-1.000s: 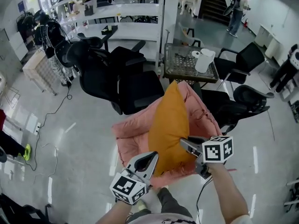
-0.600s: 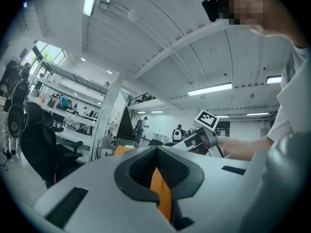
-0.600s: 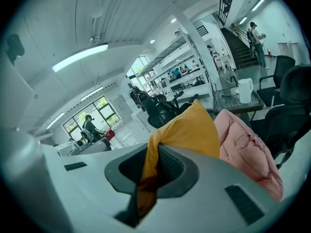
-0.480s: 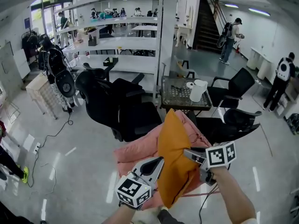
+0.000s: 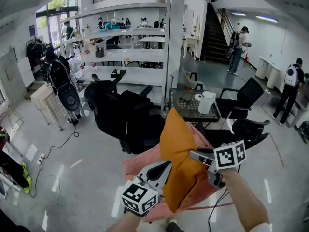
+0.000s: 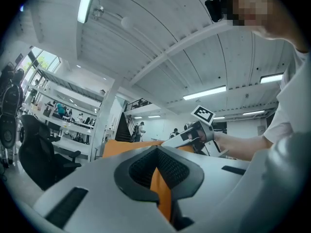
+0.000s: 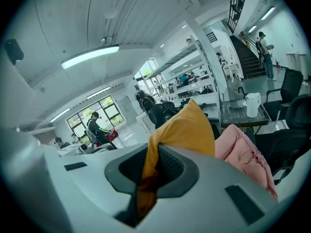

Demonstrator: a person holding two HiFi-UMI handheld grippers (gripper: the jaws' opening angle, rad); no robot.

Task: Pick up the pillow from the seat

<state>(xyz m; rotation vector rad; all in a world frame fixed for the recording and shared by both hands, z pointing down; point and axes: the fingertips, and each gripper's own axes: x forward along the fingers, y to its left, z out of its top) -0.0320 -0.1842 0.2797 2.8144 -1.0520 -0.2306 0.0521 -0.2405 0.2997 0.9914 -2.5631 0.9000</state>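
Mustard-orange fabric pillow (image 5: 179, 163) held upright over the pink quilted seat (image 5: 139, 162)
Left gripper (image 5: 160, 171) and right gripper (image 5: 197, 155) jaws pinch its edges narrowly; raise both evenly, clear of the seat.

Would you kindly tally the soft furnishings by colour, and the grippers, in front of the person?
orange pillow: 1
pink cushion: 1
grippers: 2 (left gripper, right gripper, each clamped on the orange pillow)
Total: 4
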